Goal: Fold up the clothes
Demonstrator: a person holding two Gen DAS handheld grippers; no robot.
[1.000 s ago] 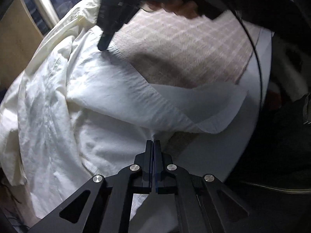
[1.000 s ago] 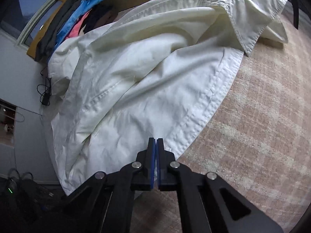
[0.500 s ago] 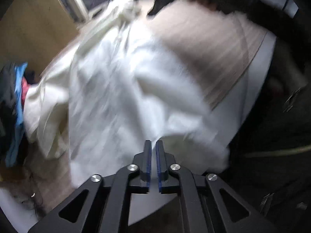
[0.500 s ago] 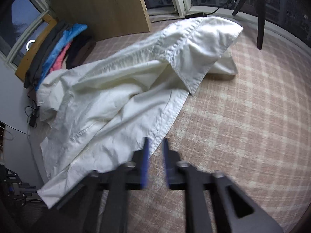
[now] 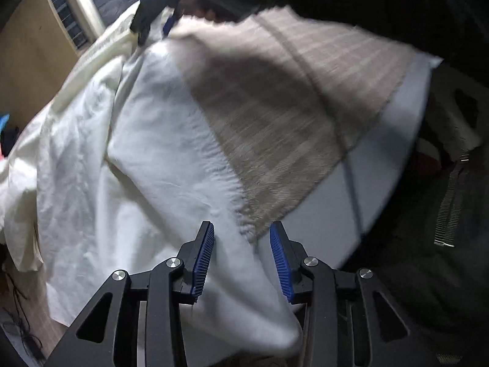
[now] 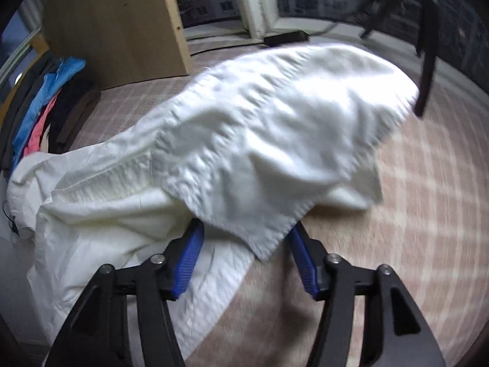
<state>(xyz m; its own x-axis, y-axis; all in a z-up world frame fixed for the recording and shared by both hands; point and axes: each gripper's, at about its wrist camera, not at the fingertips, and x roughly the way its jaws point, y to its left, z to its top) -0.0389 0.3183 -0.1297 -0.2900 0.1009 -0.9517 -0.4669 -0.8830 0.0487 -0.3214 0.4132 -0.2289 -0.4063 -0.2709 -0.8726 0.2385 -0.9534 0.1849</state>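
A white shirt (image 5: 137, 159) lies crumpled on a beige checked blanket (image 5: 290, 107). My left gripper (image 5: 241, 229) hangs above the shirt's near edge. Its jaws are opening, and a loose fold of cloth lies between the blue pads (image 5: 203, 253) without being pressed. In the right wrist view a folded flap of the shirt (image 6: 259, 153) droops over my right gripper (image 6: 246, 229) and hides its fingertips. Those jaws are opening too, and the pads (image 6: 186, 260) do not pinch the cloth. The left wrist view shows the right gripper (image 5: 156, 26) at the shirt's far end, held by a hand.
A heap of blue, pink and dark clothes (image 6: 39, 107) lies at the left beside a wooden cabinet (image 6: 116, 24). A dark stand leg (image 6: 428, 61) reaches down at the right, in front of a window. The blanket ends at a white edge (image 5: 382, 168), with a person's dark clothing (image 5: 428, 260) beyond.
Both grippers were shut on the shirt's edge and now stand open with the cloth loose. The right gripper has moved toward the shirt's folded flap, which now lies over its fingertips.
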